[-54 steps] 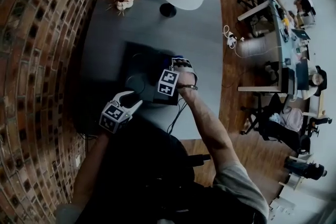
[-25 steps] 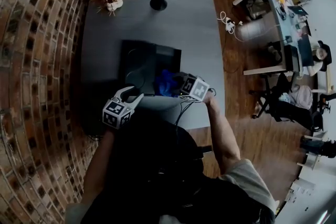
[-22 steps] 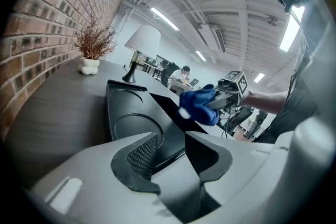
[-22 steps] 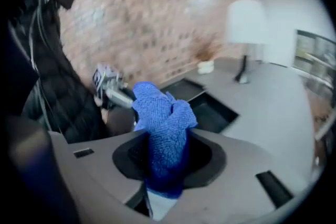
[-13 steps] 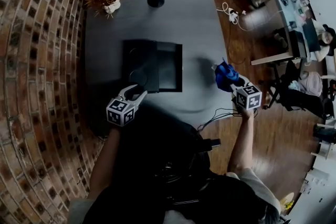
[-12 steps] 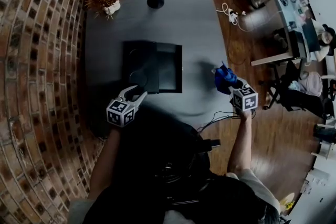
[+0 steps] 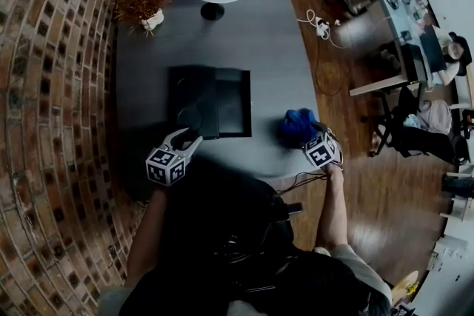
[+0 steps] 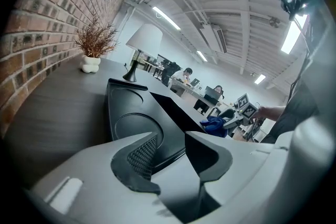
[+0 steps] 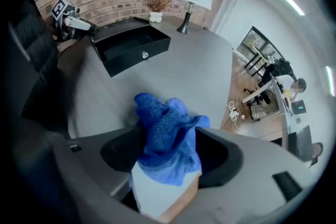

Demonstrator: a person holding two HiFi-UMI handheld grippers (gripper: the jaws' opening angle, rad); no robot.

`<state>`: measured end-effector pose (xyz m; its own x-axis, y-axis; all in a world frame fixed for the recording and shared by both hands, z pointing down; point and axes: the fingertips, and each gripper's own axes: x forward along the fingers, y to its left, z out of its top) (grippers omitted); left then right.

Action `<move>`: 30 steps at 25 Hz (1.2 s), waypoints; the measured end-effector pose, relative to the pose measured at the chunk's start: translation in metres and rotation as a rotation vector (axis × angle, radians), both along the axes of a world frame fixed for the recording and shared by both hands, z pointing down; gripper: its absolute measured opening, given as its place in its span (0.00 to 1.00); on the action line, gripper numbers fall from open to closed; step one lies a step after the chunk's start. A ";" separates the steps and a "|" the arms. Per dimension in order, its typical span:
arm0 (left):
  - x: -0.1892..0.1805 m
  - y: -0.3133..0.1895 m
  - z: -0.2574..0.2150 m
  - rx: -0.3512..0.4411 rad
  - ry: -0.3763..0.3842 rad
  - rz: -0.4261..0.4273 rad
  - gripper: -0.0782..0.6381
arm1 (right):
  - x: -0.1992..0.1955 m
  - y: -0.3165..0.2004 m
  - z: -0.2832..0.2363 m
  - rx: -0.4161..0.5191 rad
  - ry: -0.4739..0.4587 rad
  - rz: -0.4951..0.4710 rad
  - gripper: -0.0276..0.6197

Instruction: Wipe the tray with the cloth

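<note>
Cloth [image 9: 166, 134]: blue, coarse weave, crumpled in wad between your right gripper's [image 9: 168, 156] opening jaws. Your left gripper [image 8: 173, 149] pinches black tray's [image 8: 131, 113] near corner.

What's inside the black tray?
The black tray shows just a round dip and a rectangular pocket, nothing seen in either. The left claw covers its near corner, so that bit is hidden.

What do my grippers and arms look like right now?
Left gripper and right gripper: light grey, curved jaws, black textured pads, each with a cube of black-and-white square markers. Short light sleeves. The right's jaws are opening, blue cloth between them.
</note>
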<state>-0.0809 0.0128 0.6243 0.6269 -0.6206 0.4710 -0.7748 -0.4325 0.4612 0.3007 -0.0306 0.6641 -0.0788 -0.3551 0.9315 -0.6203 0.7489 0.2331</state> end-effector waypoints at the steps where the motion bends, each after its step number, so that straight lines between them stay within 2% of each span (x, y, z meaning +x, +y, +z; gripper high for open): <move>1: 0.000 0.000 0.000 -0.001 0.004 -0.001 0.32 | 0.005 0.001 -0.010 0.003 0.005 -0.007 0.54; 4: 0.002 -0.001 -0.004 -0.009 0.053 0.003 0.38 | 0.027 0.001 -0.045 0.027 0.064 -0.024 0.54; 6: -0.005 -0.002 -0.016 0.000 0.117 -0.021 0.42 | 0.023 -0.013 -0.074 0.099 0.041 -0.026 0.54; 7: -0.013 -0.003 -0.024 0.014 0.151 -0.051 0.42 | 0.009 -0.022 -0.088 0.144 -0.031 -0.020 0.53; 8: -0.023 -0.006 -0.033 0.032 0.184 -0.093 0.42 | -0.014 -0.030 -0.101 0.180 -0.147 -0.003 0.53; 10: -0.050 -0.014 -0.046 0.062 0.223 -0.191 0.42 | -0.071 -0.041 -0.112 0.182 -0.473 0.084 0.53; 11: -0.063 -0.019 -0.046 0.064 0.231 -0.232 0.42 | -0.101 -0.041 -0.108 0.134 -0.638 0.145 0.53; 12: -0.073 -0.025 -0.043 0.057 0.233 -0.261 0.42 | -0.128 -0.039 -0.097 0.064 -0.764 0.203 0.53; 13: -0.080 -0.033 -0.036 0.043 0.232 -0.276 0.43 | -0.149 -0.037 -0.080 -0.008 -0.838 0.252 0.53; 17: -0.082 -0.060 -0.006 -0.043 0.234 -0.261 0.45 | -0.196 -0.035 -0.012 -0.231 -0.897 0.376 0.53; 20: -0.076 -0.069 0.005 -0.082 0.241 -0.236 0.47 | -0.228 -0.031 -0.001 -0.337 -0.977 0.384 0.54; 21: -0.074 -0.072 0.009 -0.094 0.237 -0.226 0.48 | -0.234 -0.032 -0.001 -0.344 -0.980 0.370 0.53; 22: -0.072 -0.075 0.012 -0.105 0.233 -0.216 0.48 | -0.238 -0.033 -0.002 -0.346 -0.979 0.352 0.47; 25: -0.068 -0.077 0.016 -0.118 0.234 -0.209 0.49 | -0.254 -0.032 -0.012 -0.383 -0.997 0.272 0.46; 30: -0.066 -0.076 0.012 -0.121 0.258 -0.218 0.49 | -0.310 -0.013 -0.012 -0.461 -1.002 0.125 0.46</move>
<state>-0.1469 -0.0632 0.6366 0.5936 -0.7026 0.3923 -0.6941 -0.2002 0.6915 -0.0093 -0.0433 0.6519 -0.8581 -0.0491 0.5112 -0.4494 0.5535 -0.7012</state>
